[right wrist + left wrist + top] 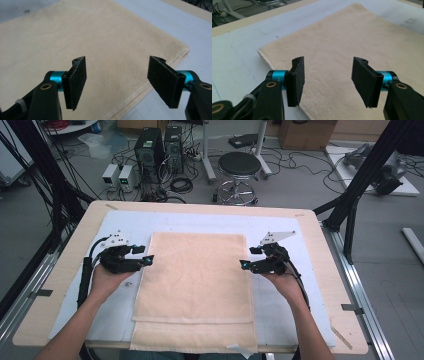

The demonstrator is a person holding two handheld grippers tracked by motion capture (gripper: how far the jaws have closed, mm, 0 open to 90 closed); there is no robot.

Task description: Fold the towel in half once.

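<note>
Two claws — left claw point(149, 260), right claw point(243, 265) — gape beside the folded towel point(195, 280).

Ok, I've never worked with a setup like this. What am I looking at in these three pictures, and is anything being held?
There is no robot arm here. A person sits at a table and holds a hand tool with two black jaws in each hand. The high view looks down from above the person: the left gripper is at the left, the right gripper at the right. The other two pictures come from small cameras riding on those tools, each looking out between its own jaws: the left gripper and the right gripper.

On the table lies a pale blue mat, and on it a cream towel folded over once, its lower layer showing at the near edge.

Nothing is held. Both grippers stand open at the towel's side edges, with nothing between the pads.
</note>
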